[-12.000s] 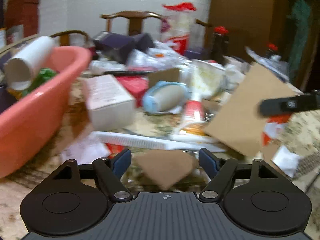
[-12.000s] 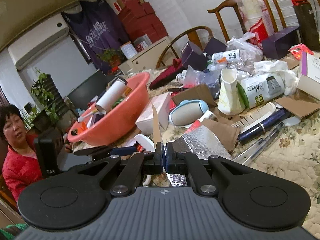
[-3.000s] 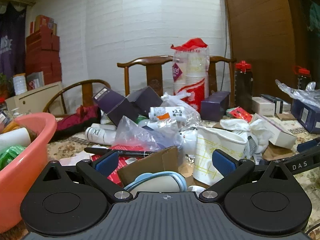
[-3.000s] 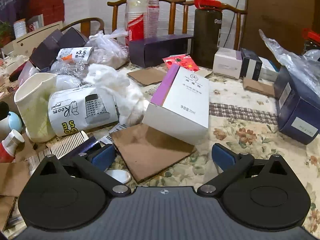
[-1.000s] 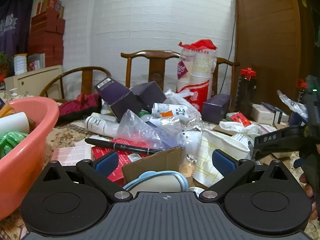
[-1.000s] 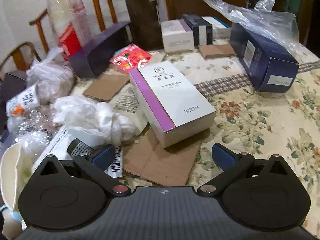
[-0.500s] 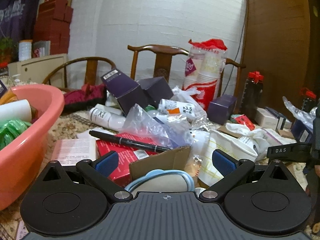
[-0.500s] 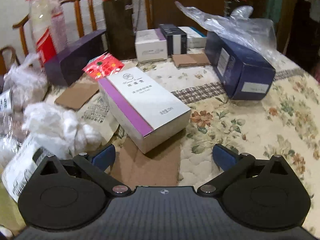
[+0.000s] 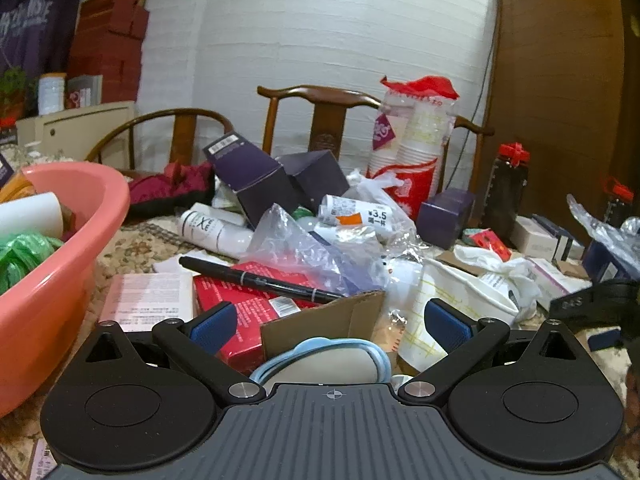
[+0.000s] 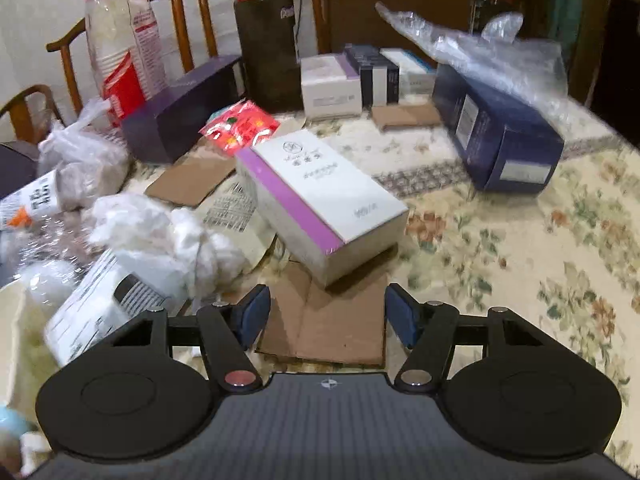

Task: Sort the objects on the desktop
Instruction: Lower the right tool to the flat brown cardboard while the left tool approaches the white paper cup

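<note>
Right gripper [image 10: 327, 312]: jaws closing, pads still apart, nothing pressed between them.
White box with purple stripe [image 10: 320, 200]: just ahead of the right fingers, tilted, its near corner resting on a flat cardboard sheet [image 10: 332, 320] that lies under the gap.
Crumpled white tissue [image 10: 168, 236]: left of the right fingers.
Left gripper [image 9: 329, 322]: fingers wide apart, holding nothing.
Blue-rimmed roller [image 9: 326, 362]: low in the left gap, untouched.
Pink basin [image 9: 52, 272]: far left of the left fingers.
</note>
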A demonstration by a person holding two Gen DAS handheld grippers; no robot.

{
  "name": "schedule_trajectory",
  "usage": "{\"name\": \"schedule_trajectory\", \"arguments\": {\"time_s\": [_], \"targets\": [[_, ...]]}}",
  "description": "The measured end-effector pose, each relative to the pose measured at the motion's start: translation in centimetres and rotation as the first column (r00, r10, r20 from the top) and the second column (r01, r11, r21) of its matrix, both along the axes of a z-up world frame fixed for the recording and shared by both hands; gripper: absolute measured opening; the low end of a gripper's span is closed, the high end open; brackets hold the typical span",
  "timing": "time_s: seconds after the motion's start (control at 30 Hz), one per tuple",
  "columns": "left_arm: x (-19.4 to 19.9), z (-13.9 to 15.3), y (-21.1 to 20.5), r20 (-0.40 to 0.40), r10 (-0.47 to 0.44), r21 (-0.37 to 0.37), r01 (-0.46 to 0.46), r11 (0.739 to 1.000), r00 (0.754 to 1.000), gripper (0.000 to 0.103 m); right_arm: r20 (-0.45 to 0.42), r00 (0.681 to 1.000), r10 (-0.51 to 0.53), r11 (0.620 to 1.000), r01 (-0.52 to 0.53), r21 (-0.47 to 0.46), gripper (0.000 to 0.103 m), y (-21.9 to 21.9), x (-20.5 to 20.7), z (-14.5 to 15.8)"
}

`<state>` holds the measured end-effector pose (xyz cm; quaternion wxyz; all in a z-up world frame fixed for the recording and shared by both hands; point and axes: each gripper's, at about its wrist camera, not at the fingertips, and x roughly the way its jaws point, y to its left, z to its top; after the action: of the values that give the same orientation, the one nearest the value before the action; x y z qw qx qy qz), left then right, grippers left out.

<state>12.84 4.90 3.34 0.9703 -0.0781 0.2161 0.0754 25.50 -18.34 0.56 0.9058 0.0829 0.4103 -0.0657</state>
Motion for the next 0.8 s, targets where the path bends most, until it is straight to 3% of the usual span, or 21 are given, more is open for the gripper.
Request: {"name": "schedule_trajectory", "arguments": {"time_s": [0.1,0.27,0.43,0.63,0.8], "targets": [[0.0,0.0,-0.1,0.000,-0.001,0.005,0.001,1.000,1.000,0.103,0.028,0.999,0.025,0.998,-0.026,0.062,0.068,-1.5,-0.8,-0.1],[-0.1,-0.1,-0.4,0.015,0.003,0.039,-0.003,0.999,1.000,0.103,0.031,0.995,0.090,0.992,-0.092,0.081,0.068,-2.9,-3.3,0.2],[-0.3,0.2,-1.0,0.050,-0.006,0.076,0.002,0.997,0.999,0.103,0.068,0.983,0.171,0.964,-0.181,0.195,0.068,-6.3,-6.9,0.9],[0.6,1.0,-1.7,0.017,0.004,0.064,-0.005,0.998,1.000,0.103,0.148,0.959,0.241,0.936,-0.270,0.227,0.068,-7.7,-9.0,1.6],[0.9,1.3,-4.7,-0.003,-0.048,0.190,0.048,0.981,0.999,0.103,0.179,0.942,0.285,0.920,-0.321,0.224,0.068,-8.0,-9.4,1.5]]}}
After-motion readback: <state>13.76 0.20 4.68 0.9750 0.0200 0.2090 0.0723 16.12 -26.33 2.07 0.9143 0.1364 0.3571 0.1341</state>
